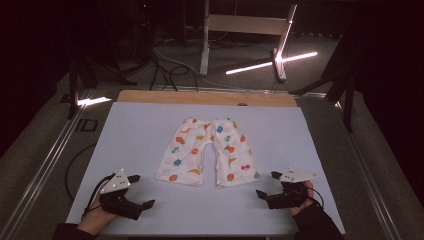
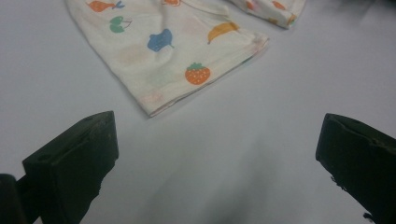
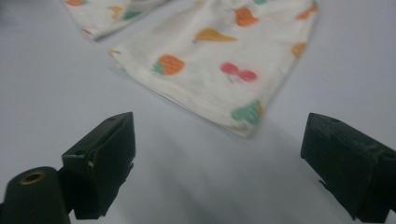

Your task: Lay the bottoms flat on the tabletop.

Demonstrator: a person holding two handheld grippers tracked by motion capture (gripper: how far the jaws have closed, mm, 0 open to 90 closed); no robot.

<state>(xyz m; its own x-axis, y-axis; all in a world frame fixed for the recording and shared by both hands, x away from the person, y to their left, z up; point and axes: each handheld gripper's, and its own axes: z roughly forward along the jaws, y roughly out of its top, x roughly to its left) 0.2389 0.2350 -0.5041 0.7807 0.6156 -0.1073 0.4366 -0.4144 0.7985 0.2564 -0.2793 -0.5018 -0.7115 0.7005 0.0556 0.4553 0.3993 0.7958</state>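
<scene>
Shorts (image 1: 207,151) flat between both open tongs (image 1: 141,190)

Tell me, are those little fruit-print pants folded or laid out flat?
Laid out flat: the pants lie spread on the table, both legs apart, hems toward the person.

Left gripper (image 1: 141,191) & right gripper (image 1: 269,184) low, apart — both jaws wide, nothing between.
</scene>
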